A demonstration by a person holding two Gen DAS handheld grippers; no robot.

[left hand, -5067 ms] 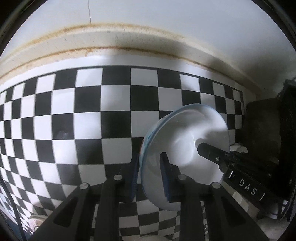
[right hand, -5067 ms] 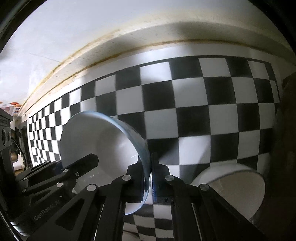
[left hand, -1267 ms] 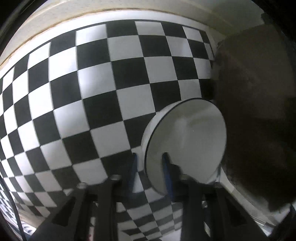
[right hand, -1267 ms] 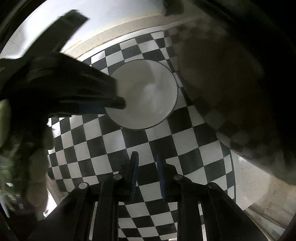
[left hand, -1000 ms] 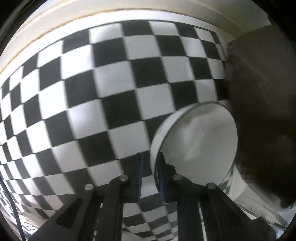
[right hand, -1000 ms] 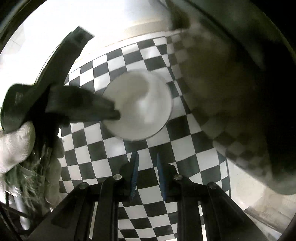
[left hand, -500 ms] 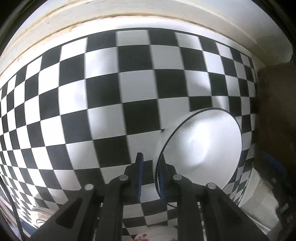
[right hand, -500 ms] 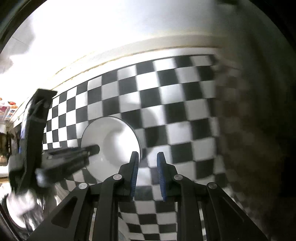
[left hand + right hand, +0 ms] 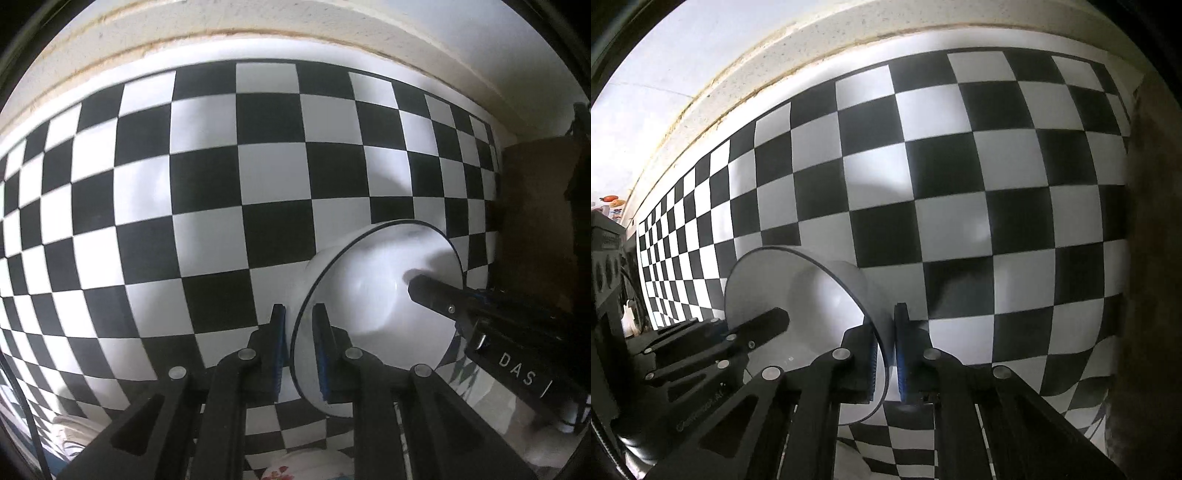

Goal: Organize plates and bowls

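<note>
Rejoining the left gripper (image 9: pixel 298 354), the right gripper (image 9: pixel 885 360) clamps the white bowl's (image 9: pixel 376 310) opposite rim, steadying it above the checkered cloth (image 9: pixel 207 184)

The rim of the white bowl (image 9: pixel 373 310) passes between the left gripper (image 9: pixel 298 349) pads, so the pinched strip is hidden, and its lowest edge disappears behind the black finger frame. In the right wrist view, the right gripper (image 9: pixel 885 354) covers the bowl's near rim in the same way. A flowered dish (image 9: pixel 295 468) is cut off by the bottom edge, showing only 1 red motif. The dark mass (image 9: pixel 1152 258) at the right is too dim to identify.
</note>
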